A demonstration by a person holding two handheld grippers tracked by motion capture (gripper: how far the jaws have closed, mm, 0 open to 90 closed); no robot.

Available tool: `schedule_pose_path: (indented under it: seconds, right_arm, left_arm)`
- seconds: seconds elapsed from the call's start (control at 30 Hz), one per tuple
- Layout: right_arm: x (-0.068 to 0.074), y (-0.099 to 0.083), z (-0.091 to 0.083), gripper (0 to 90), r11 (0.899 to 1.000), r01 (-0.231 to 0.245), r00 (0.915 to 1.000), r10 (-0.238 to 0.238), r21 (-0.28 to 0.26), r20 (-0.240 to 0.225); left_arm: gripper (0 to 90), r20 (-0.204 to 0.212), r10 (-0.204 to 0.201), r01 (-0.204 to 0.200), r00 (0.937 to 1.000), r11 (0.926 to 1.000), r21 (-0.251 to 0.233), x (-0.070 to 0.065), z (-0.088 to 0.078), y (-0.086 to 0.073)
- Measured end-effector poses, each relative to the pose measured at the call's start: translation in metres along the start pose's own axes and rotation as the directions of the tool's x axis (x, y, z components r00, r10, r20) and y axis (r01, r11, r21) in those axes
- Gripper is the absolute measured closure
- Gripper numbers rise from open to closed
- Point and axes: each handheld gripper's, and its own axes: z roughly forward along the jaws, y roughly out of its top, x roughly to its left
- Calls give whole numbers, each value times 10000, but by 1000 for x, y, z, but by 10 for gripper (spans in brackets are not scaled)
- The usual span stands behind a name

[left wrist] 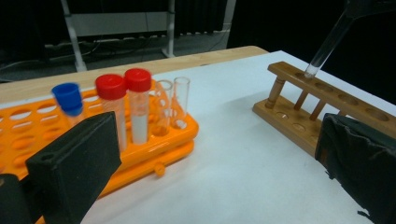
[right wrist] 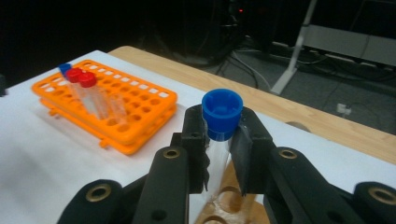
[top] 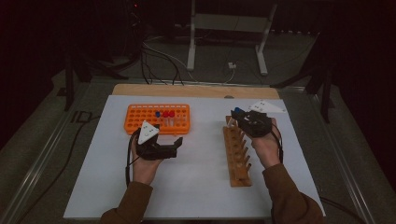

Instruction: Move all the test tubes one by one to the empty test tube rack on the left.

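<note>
You have two racks on the surface [top: 196, 177]: one orange plastic rack [top: 157, 118] and one wooden rack [top: 236, 155]. You can count six tubes in all. Five stand in the orange rack: two with red caps [left wrist: 125, 84], one with a blue cap [left wrist: 68, 97], and two clear uncapped ones [left wrist: 173, 100]. The sixth, a blue-capped tube [right wrist: 221, 116], is over the wooden rack.

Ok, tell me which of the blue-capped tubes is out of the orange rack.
The blue-capped tube clamped in the right tool, its tip over the wooden rack. The other blue-capped tube stands in the orange rack beside the two red-capped tubes.
</note>
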Motion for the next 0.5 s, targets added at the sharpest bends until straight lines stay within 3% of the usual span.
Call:
schedule_pose_path:
  seconds: [0.5]
  right_arm:
    - [36,-3,9,767,9983,536,9922,-506,243,-1141]
  left_arm:
    - [37,469,663,-665,9967,9978,20,-26,20,11]
